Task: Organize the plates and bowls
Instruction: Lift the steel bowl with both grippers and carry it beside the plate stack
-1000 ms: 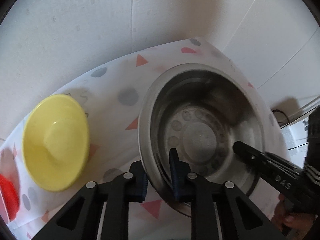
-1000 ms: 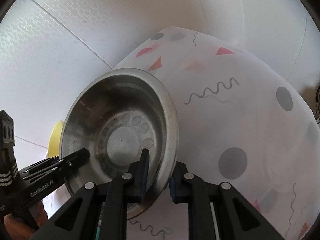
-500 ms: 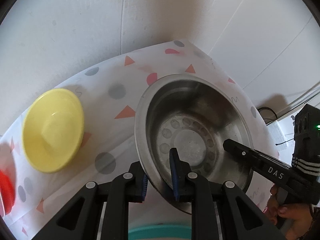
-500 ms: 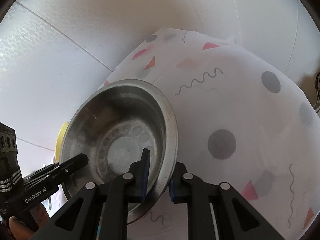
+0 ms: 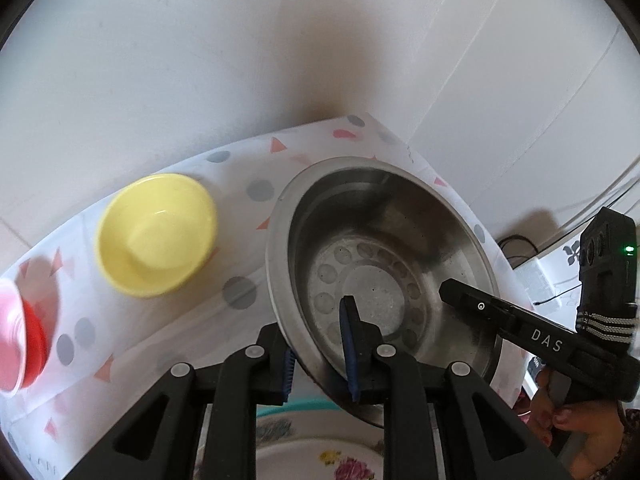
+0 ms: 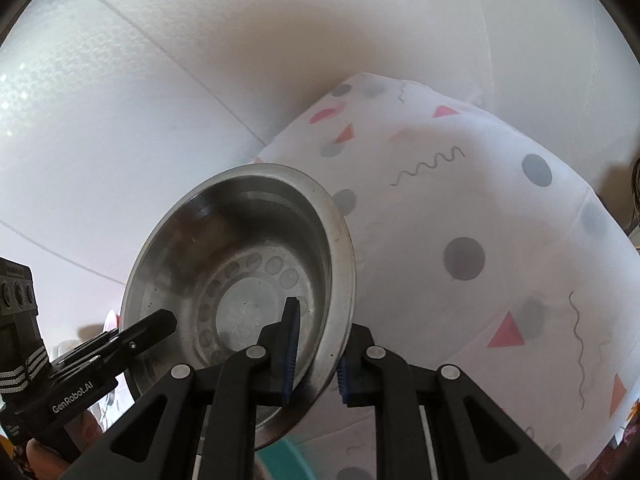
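A large steel bowl (image 5: pixel 384 264) with a dimpled bottom is held in the air by both grippers. My left gripper (image 5: pixel 320 356) is shut on its left rim, one pad inside and one outside. My right gripper (image 6: pixel 314 356) is shut on its right rim, and it also shows in the left wrist view (image 5: pixel 520 332). The steel bowl fills the lower left of the right wrist view (image 6: pixel 240 264). A yellow bowl (image 5: pixel 156 234) sits on the patterned cloth (image 5: pixel 240 184) to the left. A floral plate (image 5: pixel 320 460) with a teal rim lies below the steel bowl.
A red bowl (image 5: pixel 24 344) stands at the far left on the cloth. White walls meet in a corner behind the table. The patterned cloth (image 6: pixel 500 240) stretches to the right of the steel bowl. Cables and papers (image 5: pixel 540 280) lie off the table's right edge.
Both grippers have lifted the steel bowl up and back from the cloth. The floral plate with the teal rim has come into view beneath it.
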Available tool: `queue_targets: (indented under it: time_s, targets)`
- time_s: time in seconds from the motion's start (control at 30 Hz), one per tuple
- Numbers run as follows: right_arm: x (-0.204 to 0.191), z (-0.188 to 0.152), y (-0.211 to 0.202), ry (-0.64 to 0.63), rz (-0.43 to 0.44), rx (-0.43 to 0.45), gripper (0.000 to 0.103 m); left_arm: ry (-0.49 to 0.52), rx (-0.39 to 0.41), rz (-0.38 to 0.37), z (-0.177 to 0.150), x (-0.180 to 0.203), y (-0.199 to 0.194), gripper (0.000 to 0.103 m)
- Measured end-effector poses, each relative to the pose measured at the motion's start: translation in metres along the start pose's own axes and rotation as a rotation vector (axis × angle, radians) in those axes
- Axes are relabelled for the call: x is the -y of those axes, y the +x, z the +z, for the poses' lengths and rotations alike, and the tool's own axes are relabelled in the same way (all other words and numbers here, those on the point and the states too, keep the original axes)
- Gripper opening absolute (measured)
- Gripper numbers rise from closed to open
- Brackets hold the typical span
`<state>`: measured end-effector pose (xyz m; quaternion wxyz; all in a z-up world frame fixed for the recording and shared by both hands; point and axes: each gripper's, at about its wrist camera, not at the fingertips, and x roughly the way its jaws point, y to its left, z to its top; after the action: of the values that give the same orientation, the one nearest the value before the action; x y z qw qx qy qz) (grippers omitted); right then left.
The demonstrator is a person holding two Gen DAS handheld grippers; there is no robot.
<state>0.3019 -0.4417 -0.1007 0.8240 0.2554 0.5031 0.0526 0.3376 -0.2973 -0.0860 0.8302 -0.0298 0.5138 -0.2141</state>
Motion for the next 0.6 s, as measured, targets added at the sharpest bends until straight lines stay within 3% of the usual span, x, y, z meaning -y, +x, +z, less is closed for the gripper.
queue_targets:
  time_s: [0.27,0.6]
  targets:
    - [-0.043,-0.009,-0.003,-0.082,0.044,0.009,0.015,-0.062,0.064,0.007,-0.027,-0.031,-0.041,0.022]
    - [-0.131,-0.060,0.009,-0.220,0.117,-0.046,0.015,-0.189,0.129,0.065,-0.090,-0.098,-0.100,0.023]
